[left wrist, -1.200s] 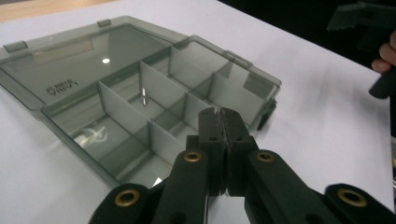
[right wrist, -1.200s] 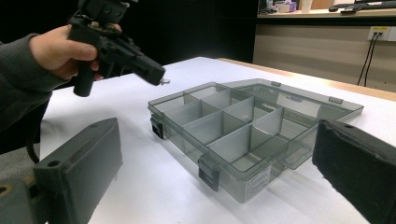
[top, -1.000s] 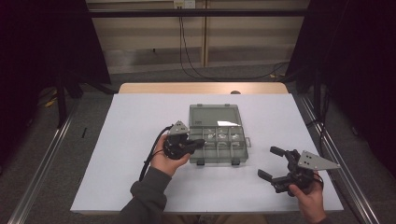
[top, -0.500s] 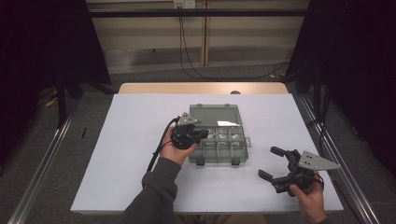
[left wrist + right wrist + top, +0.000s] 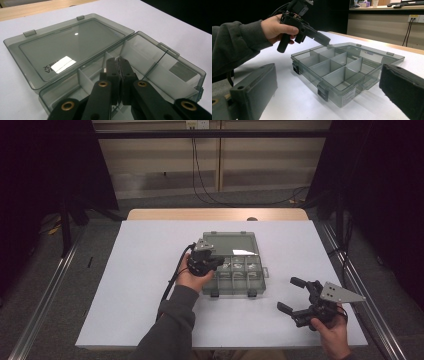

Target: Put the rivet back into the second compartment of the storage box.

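We hold the left gripper (image 5: 216,261), black jaws pressed together on nothing, over the smoky clear plastic compartment box (image 5: 240,279) lying mid-table; our right gripper (image 5: 295,296) gapes empty.

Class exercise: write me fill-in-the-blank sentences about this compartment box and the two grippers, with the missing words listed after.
1. The lid of the compartment box lies ____.
2. The left gripper has its jaws ____, tips above the box.
3. The right gripper has its jaws ____, apart from the box.
4. The box rests on a ____ table.

Missing words: open; shut; open; white
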